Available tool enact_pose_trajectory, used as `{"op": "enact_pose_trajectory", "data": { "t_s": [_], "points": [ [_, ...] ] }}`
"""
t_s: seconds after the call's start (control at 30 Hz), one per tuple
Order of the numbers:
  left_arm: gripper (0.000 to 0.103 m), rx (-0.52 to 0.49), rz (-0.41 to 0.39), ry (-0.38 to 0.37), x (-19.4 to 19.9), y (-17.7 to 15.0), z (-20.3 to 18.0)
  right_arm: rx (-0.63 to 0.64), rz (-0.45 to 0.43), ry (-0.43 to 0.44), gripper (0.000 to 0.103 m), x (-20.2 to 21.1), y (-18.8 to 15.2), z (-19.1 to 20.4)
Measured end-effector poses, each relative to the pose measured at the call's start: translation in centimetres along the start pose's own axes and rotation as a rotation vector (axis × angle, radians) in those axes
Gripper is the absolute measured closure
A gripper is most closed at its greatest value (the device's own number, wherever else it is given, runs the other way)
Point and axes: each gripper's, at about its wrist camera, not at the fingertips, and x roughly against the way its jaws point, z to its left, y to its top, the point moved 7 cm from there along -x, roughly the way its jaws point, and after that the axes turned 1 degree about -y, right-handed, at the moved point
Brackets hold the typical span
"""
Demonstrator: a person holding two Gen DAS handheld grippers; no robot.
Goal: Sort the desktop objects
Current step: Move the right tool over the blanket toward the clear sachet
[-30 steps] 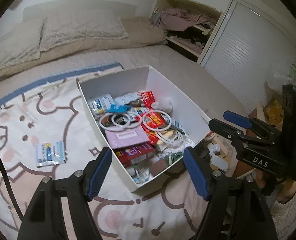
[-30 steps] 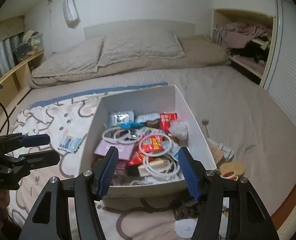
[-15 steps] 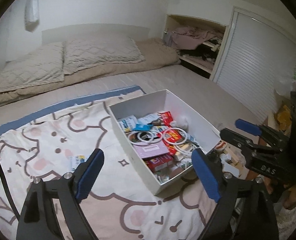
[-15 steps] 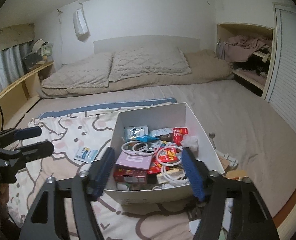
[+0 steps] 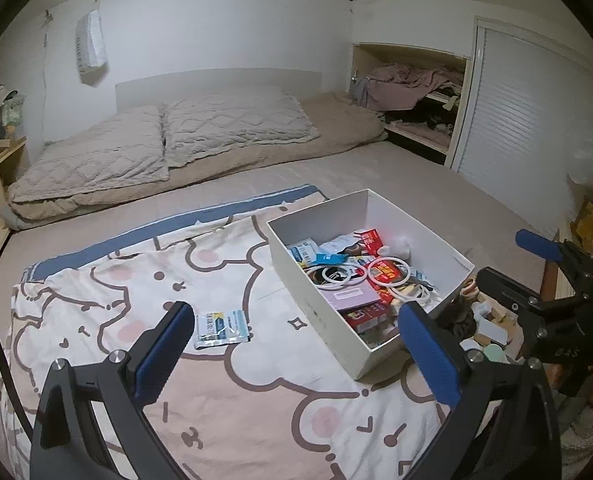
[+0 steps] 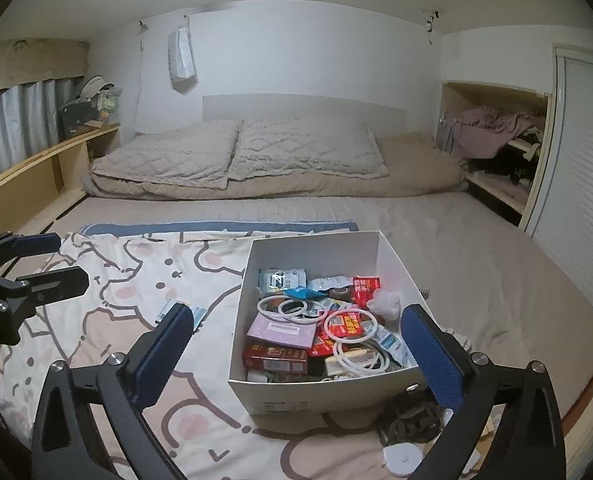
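Observation:
A white open box [image 5: 316, 304] [image 6: 316, 396] sits on a cartoon-print blanket [image 5: 224, 392] [image 6: 128, 292] on a bed. Inside it lie white rings [image 6: 348, 326], red packets [image 6: 366, 286] and a purple box [image 6: 280, 330]. A blue-and-white packet [image 5: 220, 328] [image 6: 196, 314] lies on the blanket left of the box. My left gripper [image 5: 294, 316] hangs back from the box, jaws opening, with nothing between them. My right gripper [image 6: 296, 314] faces the box from its near end, jaws opening and holding nothing. Each view shows the other gripper at its edge [image 5: 512, 260] [image 6: 36, 260].
Small loose items [image 5: 484, 320] [image 6: 412, 420] lie on the bed just right of the box. Two pillows [image 6: 240, 156] rest at the head of the bed. A wooden shelf [image 6: 48, 168] runs along the left. An open closet [image 6: 500, 148] and a slatted door [image 5: 528, 128] stand on the right.
Both grippers have drawn back and upward from the box while their jaws spread wider. The box now looks smaller and more of the room shows.

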Motion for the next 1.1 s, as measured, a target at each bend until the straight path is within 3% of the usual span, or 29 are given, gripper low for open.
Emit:
{"op": "enact_pose_trajectory", "data": {
  "t_s": [0.6, 1.1],
  "points": [
    [0.001, -0.011, -0.061, 0.045, 4.5, -1.1, 1.2, -0.02, -0.04, 0.019, 0.0, 1.5, -0.9, 2.3],
    [0.001, 0.094, -0.061, 0.17, 5.4, -2.0, 9.2, 0.038, -0.039, 0.111, 0.0, -0.8, -1.3, 8.5]
  ]
}}
